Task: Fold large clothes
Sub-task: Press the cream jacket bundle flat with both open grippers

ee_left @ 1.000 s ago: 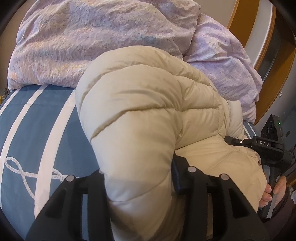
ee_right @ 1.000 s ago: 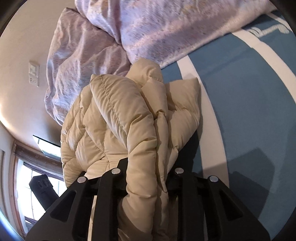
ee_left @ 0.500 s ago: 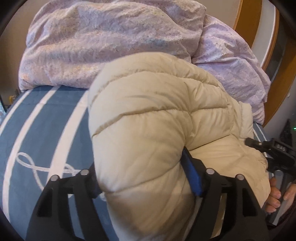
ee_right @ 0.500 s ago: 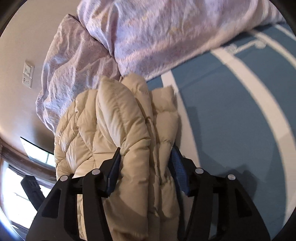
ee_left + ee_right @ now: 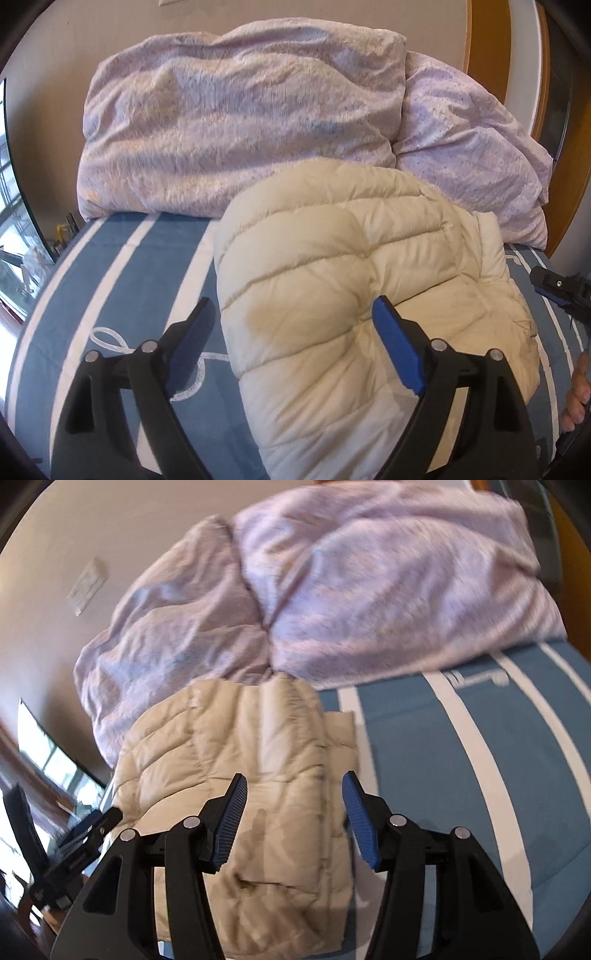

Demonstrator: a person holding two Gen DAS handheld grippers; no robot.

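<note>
Cream puffer jacket (image 5: 351,314) is seen lying folded in a thick bundle on the bed (image 5: 122,280), whose cover is blue with white stripes. Nearest the left wrist camera, the left gripper (image 5: 295,332) is spread wide with the jacket's rounded fold between its blue pads (image 5: 397,350); the left pad stands clear of the fabric, while the right pad lies at the crease, and no squeeze is visible. Its jaws have just been opening. In the right wrist view, the right gripper (image 5: 295,812) is likewise parted above the jacket's near end (this view is somewhat blurred), with neither pad pressing the fabric; its jaws have also been opening within the last second. At the right edge of the left view, fingers of the person's hand (image 5: 576,398) can be made out under the other gripper's black body. Beyond the jacket, touching its far edge, a rumpled lilac duvet (image 5: 240,122) is heaped against the beige wall (image 5: 55,44). A white wall switch plate (image 5: 88,585) is mounted above it.
</note>
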